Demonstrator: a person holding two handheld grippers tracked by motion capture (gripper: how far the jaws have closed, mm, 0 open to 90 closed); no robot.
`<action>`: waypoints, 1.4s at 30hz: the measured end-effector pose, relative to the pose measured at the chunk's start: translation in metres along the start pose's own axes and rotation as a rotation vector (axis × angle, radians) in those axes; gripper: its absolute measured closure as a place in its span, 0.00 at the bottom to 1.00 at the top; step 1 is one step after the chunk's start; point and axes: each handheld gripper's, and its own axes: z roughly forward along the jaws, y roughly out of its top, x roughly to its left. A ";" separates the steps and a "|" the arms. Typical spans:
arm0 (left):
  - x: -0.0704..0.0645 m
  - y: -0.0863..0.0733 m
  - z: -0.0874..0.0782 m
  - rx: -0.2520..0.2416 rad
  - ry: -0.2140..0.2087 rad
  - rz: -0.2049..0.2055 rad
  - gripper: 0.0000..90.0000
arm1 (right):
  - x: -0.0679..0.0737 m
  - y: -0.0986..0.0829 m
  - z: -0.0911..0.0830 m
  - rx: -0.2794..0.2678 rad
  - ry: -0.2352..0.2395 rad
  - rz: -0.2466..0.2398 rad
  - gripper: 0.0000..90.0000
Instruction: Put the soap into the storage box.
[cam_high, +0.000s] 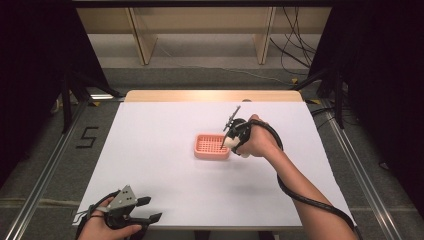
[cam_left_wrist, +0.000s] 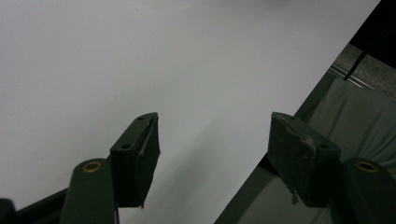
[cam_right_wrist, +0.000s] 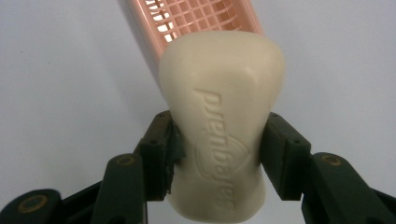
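The white counter (cam_high: 165, 165) carries a pink soap dish (cam_high: 211, 146) with a grid floor, standing a little right of its middle. The right tool (cam_high: 231, 142) hangs at the dish's right edge, and its jaws are clamped on a cream bar of soap (cam_right_wrist: 222, 121), one jaw pressed to each long side of the bar. In the right gripper view the soap stands up between the jaws, its lower half gripped and its rounded upper end reaching in front of the dish (cam_right_wrist: 196, 18), which lies just past it. In the high view the soap (cam_high: 231, 143) sits at the dish's right rim, whether touching it I cannot tell. Raised letters run along the bar's face; they read roughly "prenbales", though the spelling is not sure.

The left tool (cam_high: 148, 209) rests at the counter's near left corner, well apart from the dish, its jaws spread wide with nothing between them; in the left gripper view they straddle the counter's edge (cam_left_wrist: 243, 186).
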 end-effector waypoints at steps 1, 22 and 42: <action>0.000 0.000 0.000 0.001 0.000 0.000 0.37 | 0.000 0.001 0.000 0.002 -0.001 -0.001 0.56; 0.000 0.000 0.000 -0.001 -0.001 0.001 0.37 | 0.001 0.011 0.002 -0.006 -0.007 -0.006 0.56; 0.000 0.000 -0.001 -0.002 -0.001 0.002 0.37 | 0.001 0.020 0.006 -0.028 -0.010 -0.041 0.56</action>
